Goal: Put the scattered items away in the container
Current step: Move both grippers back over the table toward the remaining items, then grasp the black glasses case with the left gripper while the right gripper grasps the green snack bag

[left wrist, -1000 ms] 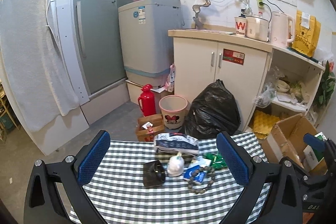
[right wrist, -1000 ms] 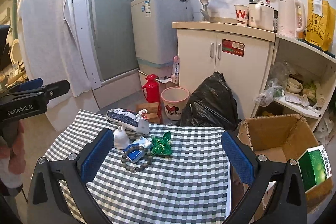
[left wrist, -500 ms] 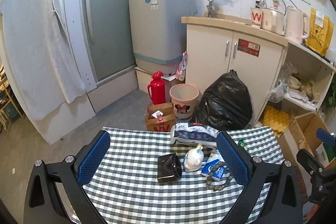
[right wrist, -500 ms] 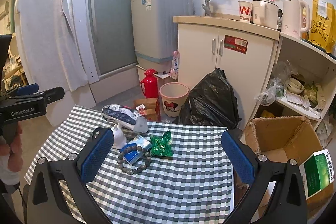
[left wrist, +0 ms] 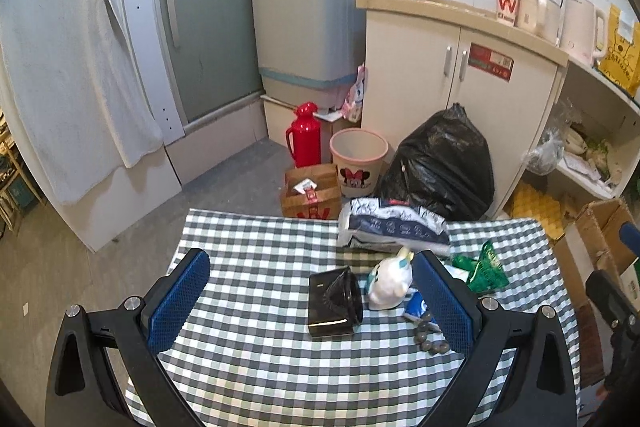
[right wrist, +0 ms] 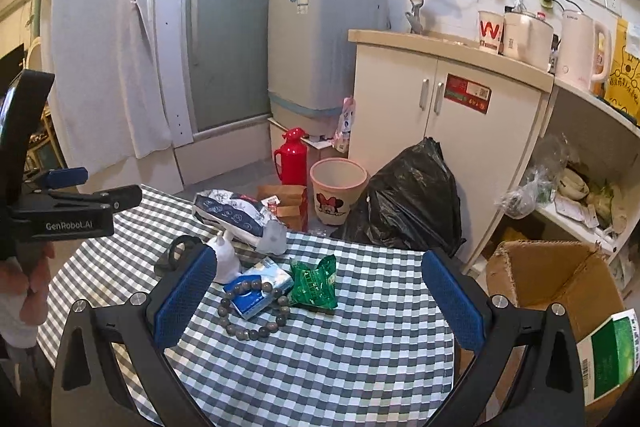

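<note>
Scattered on the checked tablecloth (left wrist: 248,355) lie a black wallet-like box (left wrist: 332,301), a white duck toy (left wrist: 390,281), a green packet (left wrist: 482,269), a bead bracelet (right wrist: 254,311) around a small blue-and-white packet (right wrist: 262,287), and a large blue-and-white pack (left wrist: 390,229). My left gripper (left wrist: 316,305) hangs open above the table with the black box and toy between its fingers' lines. My right gripper (right wrist: 320,297) is open too, above the bracelet and green packet (right wrist: 314,283). A cardboard box (right wrist: 556,287) stands open on the floor to the right.
Beyond the table stand a black rubbish bag (left wrist: 438,165), a pink bin (left wrist: 358,163), a red flask (left wrist: 304,135), a small brown carton (left wrist: 312,191), a washing machine (left wrist: 316,27) and a cabinet (left wrist: 460,75). A hand (right wrist: 24,291) holds the left gripper's body (right wrist: 68,211).
Both grippers have moved in towards the table and tilted down, so the items appear larger and nearer. The left view has swung so the objects sit further right. Nothing was picked up.
</note>
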A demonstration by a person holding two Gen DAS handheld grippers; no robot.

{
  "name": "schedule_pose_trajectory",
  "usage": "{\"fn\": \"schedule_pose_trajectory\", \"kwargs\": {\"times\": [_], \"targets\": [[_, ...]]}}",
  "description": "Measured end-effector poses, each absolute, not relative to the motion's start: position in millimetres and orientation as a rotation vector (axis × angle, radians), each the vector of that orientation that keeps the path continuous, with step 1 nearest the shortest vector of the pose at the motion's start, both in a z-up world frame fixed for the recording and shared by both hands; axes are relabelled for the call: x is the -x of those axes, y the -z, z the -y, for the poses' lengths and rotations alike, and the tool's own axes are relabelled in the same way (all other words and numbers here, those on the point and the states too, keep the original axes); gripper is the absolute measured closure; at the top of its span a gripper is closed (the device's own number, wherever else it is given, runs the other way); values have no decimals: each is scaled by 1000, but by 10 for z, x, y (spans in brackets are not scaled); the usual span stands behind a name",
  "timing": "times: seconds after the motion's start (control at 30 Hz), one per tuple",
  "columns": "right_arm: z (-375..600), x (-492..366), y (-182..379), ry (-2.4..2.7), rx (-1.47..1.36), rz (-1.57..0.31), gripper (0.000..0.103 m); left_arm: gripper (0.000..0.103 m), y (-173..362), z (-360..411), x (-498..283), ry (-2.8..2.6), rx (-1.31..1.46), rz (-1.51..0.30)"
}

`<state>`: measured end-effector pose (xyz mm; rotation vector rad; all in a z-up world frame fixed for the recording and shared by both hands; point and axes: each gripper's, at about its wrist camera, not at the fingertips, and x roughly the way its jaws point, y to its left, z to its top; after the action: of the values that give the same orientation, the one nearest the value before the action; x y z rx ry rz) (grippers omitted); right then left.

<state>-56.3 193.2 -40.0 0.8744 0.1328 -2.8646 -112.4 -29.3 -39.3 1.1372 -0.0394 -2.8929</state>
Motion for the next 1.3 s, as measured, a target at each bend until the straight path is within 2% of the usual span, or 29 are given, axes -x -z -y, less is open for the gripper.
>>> {"fn": "schedule_pose_trajectory", "kwargs": {"times": [0.33, 0.53, 0.87, 1.3], "targets": [[-2016, 862, 642, 2821, -1031, -34, 0, 0, 721, 348, 1326, 2861, -1234, 39], [-2015, 966, 756, 2839, -1052, -83, 0, 0, 938, 341, 1445, 2837, -1304, 45], [-2060, 1160, 927, 2828, -1114, -17, 0, 0, 1220, 369, 1606, 2799, -1386, 40], [-2038, 1440, 1293, 2792, -1299, -74, 0, 0, 1527, 462, 1709, 2743, -1460, 7]]}}
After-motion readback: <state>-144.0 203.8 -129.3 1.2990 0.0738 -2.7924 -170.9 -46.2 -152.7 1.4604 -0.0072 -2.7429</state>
